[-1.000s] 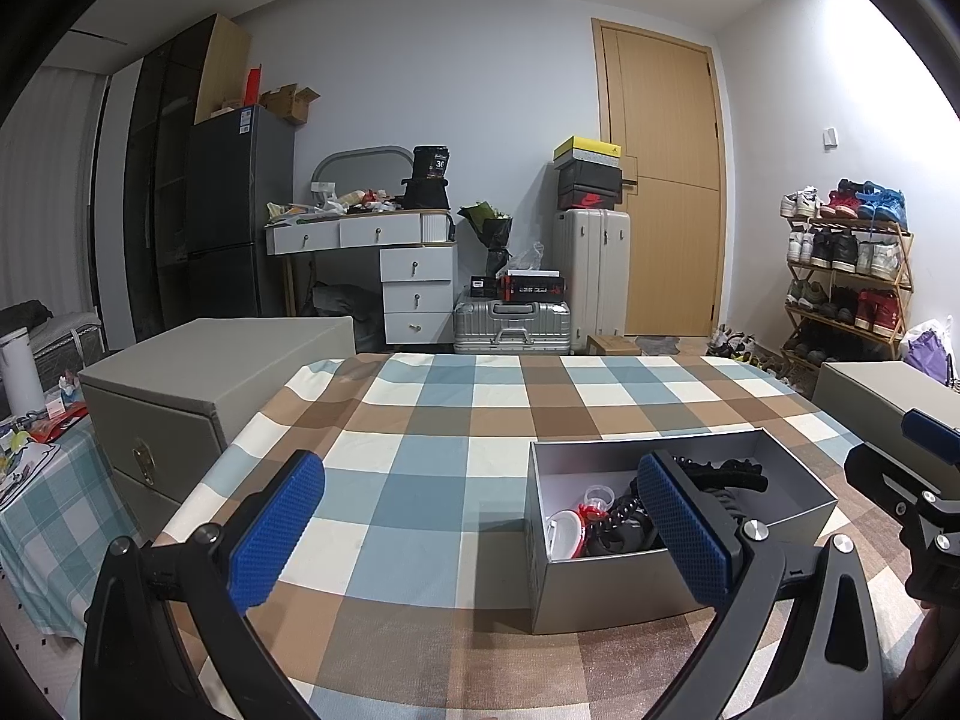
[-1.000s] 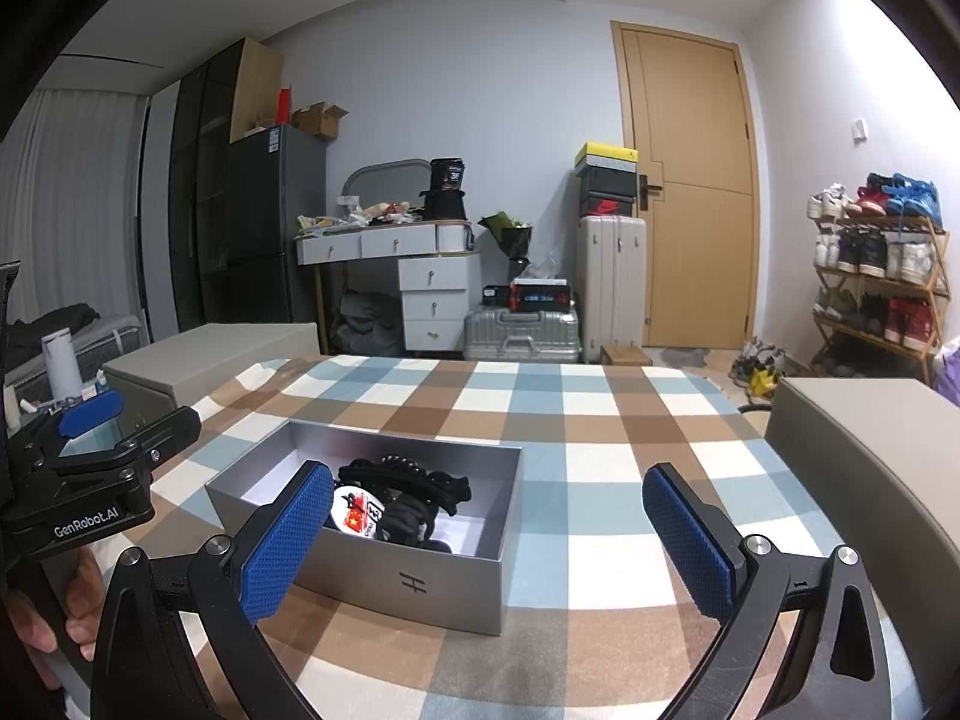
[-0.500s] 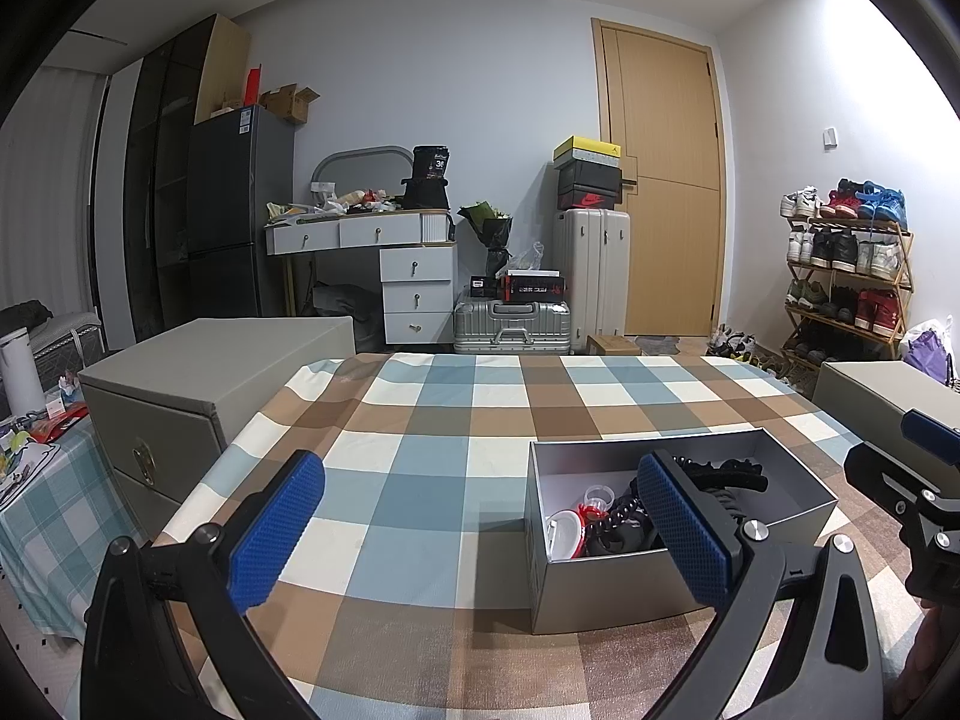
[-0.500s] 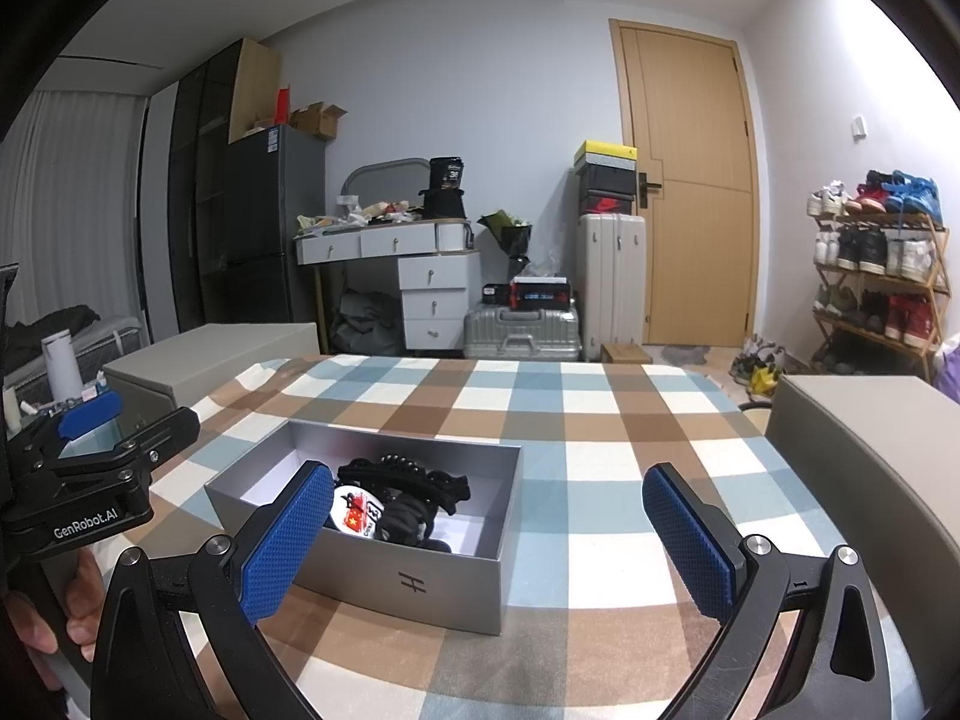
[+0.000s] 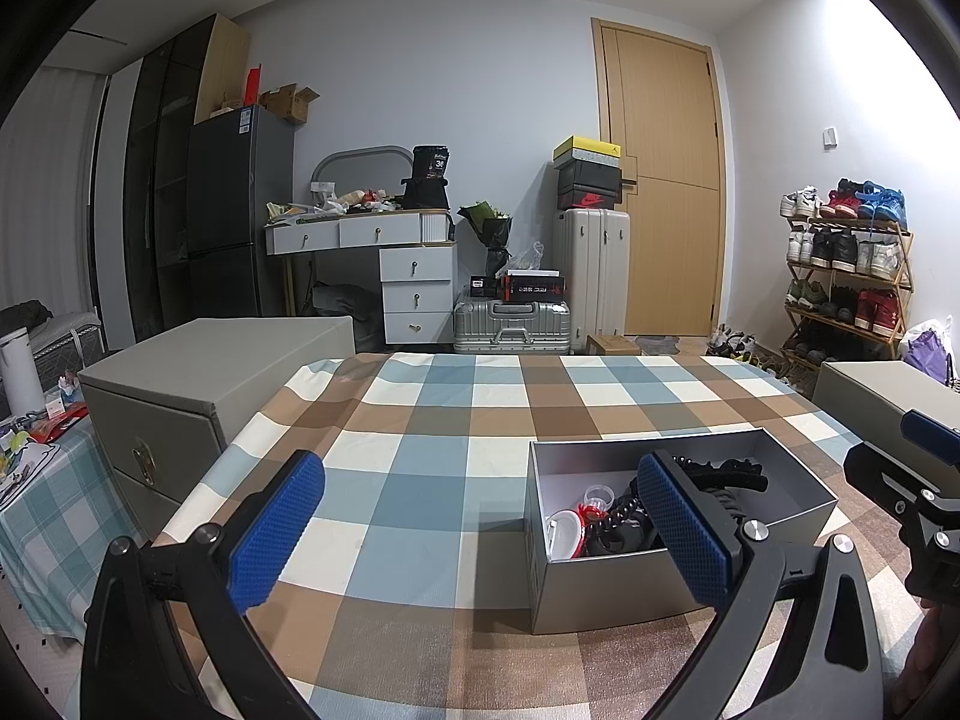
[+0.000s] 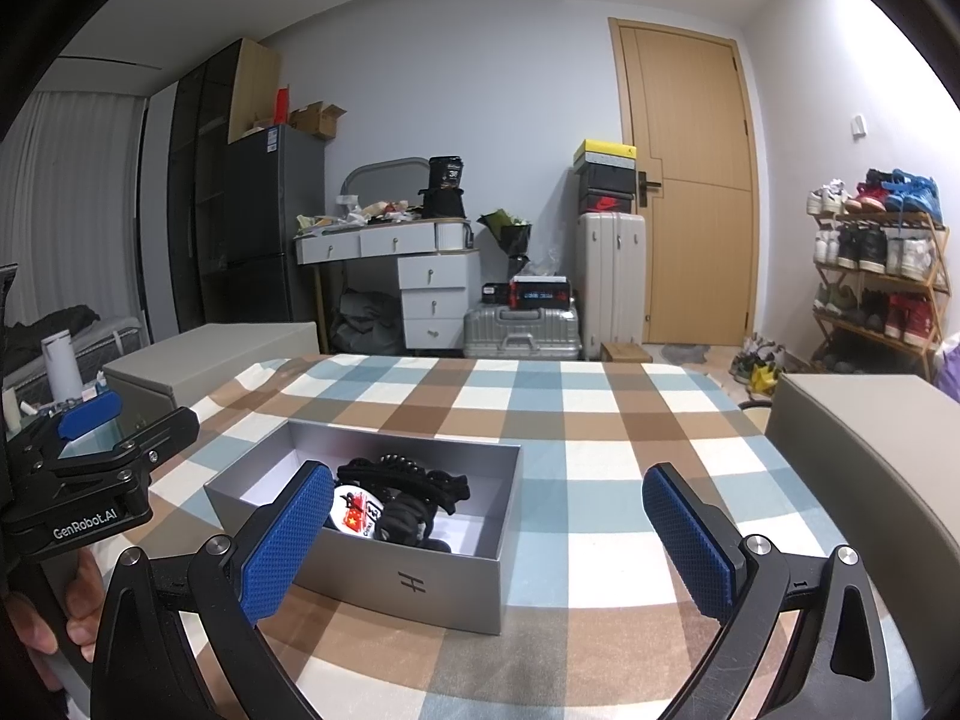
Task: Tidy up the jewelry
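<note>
The grey box [image 6: 384, 540] of tangled black hair accessories [image 6: 414, 498] needs one open gripper, right gripper [image 6: 489, 546] or left gripper [image 5: 480, 531], lowered straight onto a single piece.

Black gripper [image 6: 489, 540] frames, blue textured pads [image 6: 288, 540], silver screws, "GenRobot.AI" marking.

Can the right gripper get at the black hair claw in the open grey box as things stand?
Probably yes. The grey box has no lid, the black hair claw lies on top of the pile, and the right gripper is open with nothing between.
</note>
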